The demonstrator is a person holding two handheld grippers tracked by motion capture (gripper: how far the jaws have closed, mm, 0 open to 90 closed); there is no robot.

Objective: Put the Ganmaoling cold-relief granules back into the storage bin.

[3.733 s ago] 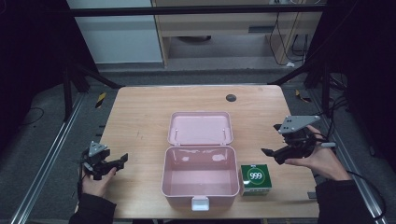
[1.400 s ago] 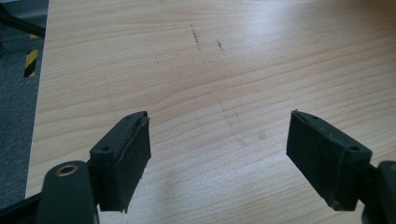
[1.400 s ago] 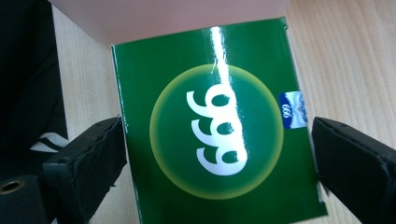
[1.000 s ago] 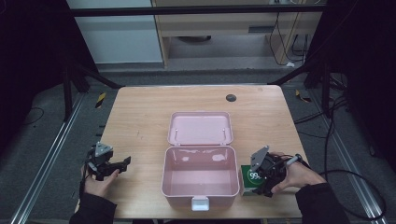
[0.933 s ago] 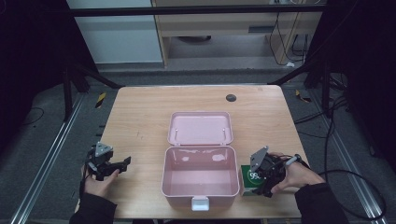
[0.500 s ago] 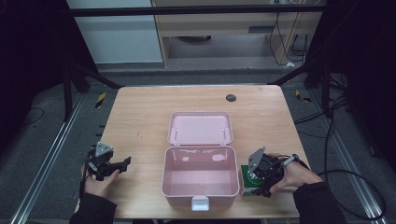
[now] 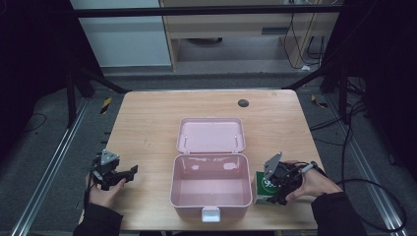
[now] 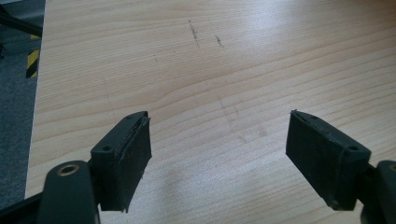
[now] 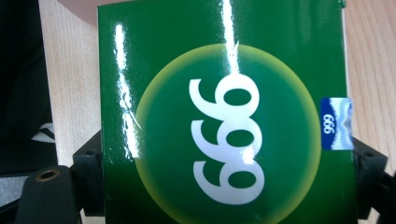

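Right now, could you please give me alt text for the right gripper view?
A glossy green box printed with white "999" sits between the right gripper's black jaws, one at each side, over a wooden table.

A lab: framed wooden table [image 7: 147, 123], trailing cables [image 7: 364, 147], dark surroundings.

Light wooden table top [image 7: 147, 123]: pale grain, matt, faintly scuffed with a few dark scratch marks in the left gripper view. Open pink plastic box [image 7: 210, 194] looked smooth with a soft sheen, its white plastic latch [image 7: 210, 214] likewise. Green cardboard carton printed "999" [image 9: 224, 121] was glossy, streaked with bright reflections; a small blue-and-white sticker [image 9: 335, 124] sat on its edge. Left gripper [image 8: 219, 163] had matt black plastic jaws with slightly rough, worn pads [image 8: 135, 154]. Right gripper [image 7: 276, 189] carried a dull grey plate.
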